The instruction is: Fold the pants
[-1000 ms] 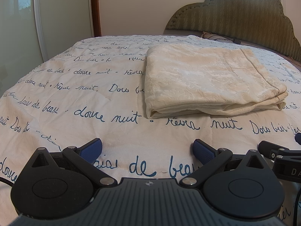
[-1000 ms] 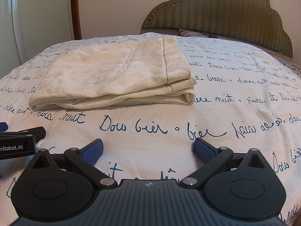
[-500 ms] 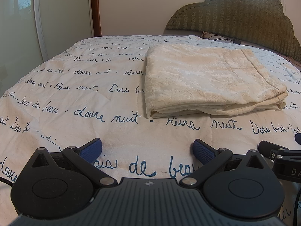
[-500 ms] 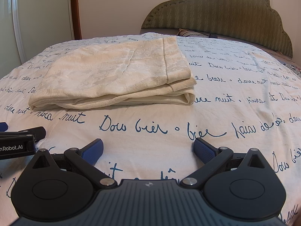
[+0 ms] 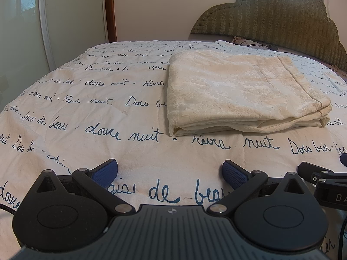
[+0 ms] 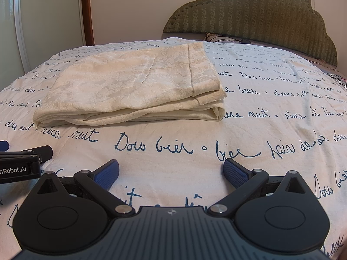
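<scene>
Nothing's budged since before: cream pants sit folded into a neat textured rectangle ahead of left gripper and right gripper, both wide open, empty.

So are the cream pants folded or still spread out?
Folded: the cream textured pants lie as a compact rectangle, stacked layers showing along the near edge.

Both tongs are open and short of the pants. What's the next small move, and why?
Probably none on the cloth: hold back, or ease both away. The cream pants already lie in a neat stack of layers on the bedspread, edges roughly even. The left tongs and right tongs are open, hold nothing, and sit apart from the stack, so the fold looks finished.
</scene>
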